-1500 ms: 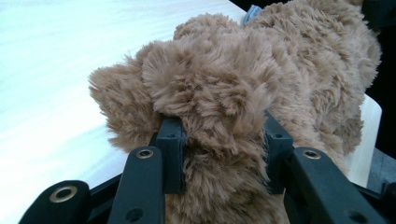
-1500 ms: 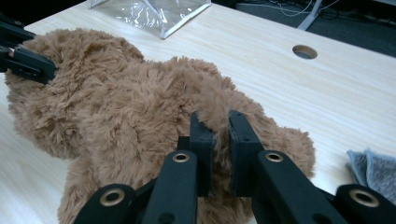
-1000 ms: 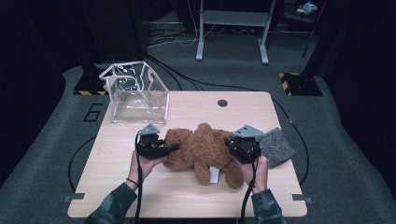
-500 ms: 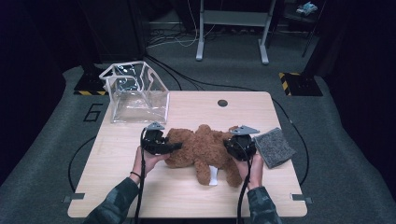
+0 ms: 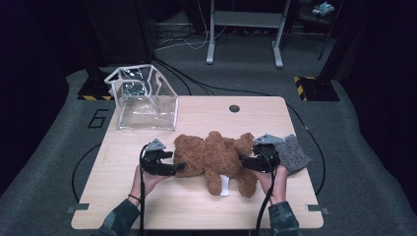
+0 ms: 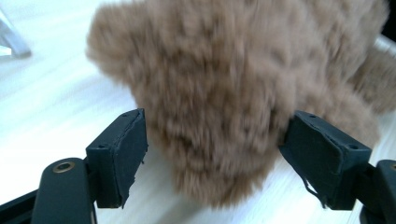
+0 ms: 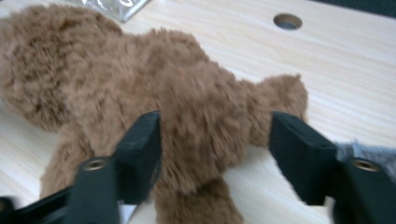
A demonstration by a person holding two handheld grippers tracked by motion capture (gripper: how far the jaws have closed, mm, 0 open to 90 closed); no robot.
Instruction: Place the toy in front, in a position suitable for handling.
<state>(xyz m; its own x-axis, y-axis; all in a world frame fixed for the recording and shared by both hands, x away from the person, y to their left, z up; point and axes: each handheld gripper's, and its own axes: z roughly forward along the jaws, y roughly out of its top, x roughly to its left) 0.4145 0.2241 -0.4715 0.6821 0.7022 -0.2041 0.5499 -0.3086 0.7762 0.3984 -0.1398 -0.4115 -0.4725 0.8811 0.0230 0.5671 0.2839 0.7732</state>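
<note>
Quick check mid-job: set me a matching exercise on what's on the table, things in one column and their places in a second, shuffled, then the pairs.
Things:
1. teddy bear
2. clear plastic box
3. grey felt pad
4. round hole

Places:
A. right edge of the table, beside the right gripper
B. far left corner
C. middle, between both grippers
D. far side, in the tabletop right of the middle

Pairs: 1-C, 2-B, 3-A, 4-D

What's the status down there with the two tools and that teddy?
Left tool and right tool just opening, jaws astride brown plush teddy bear, not pressing. Bear flat on wooden table. Nothing in the way.
</note>
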